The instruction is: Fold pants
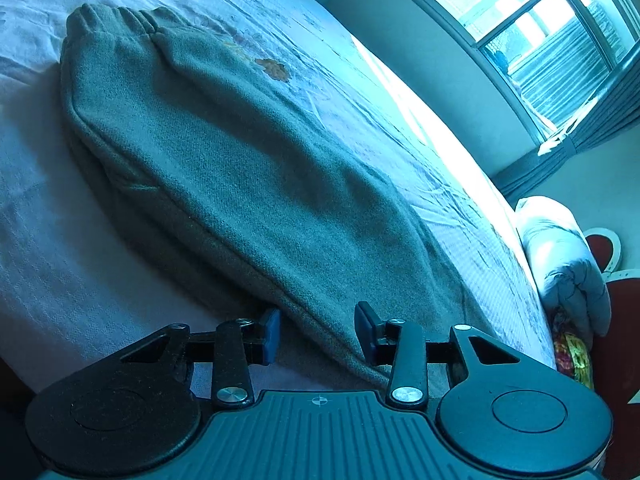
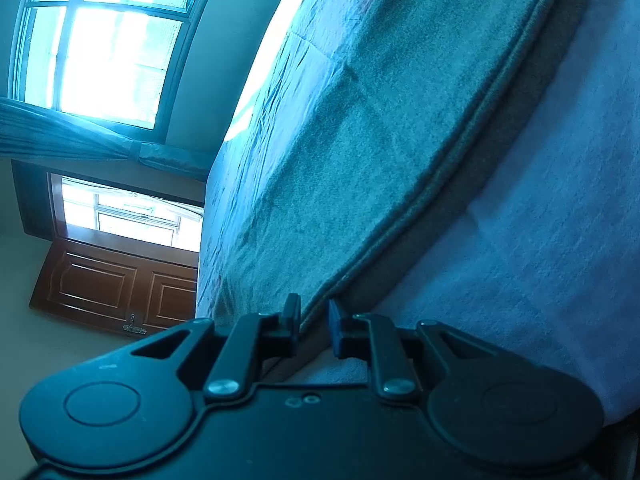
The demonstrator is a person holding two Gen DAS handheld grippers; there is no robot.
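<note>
Grey-green fleece pants (image 1: pixel 208 152) lie flat on the bed, legs stacked, elastic cuffs at the far left. My left gripper (image 1: pixel 318 334) is open, its blue pads on either side of the near edge of the pants, not clamped. In the right wrist view the pants (image 2: pixel 380 128) run diagonally with a seamed edge. My right gripper (image 2: pixel 314 322) has its jaws a little apart, with the seam edge of the pants between the pads; the fabric fills the gap.
A pale bedsheet (image 1: pixel 48 248) covers the bed. A rolled quilt (image 1: pixel 560 248) sits at the bed's right end. A window (image 1: pixel 560 32) and a curtain are behind. A wooden door (image 2: pixel 116 284) and a window (image 2: pixel 108 52) show in the right wrist view.
</note>
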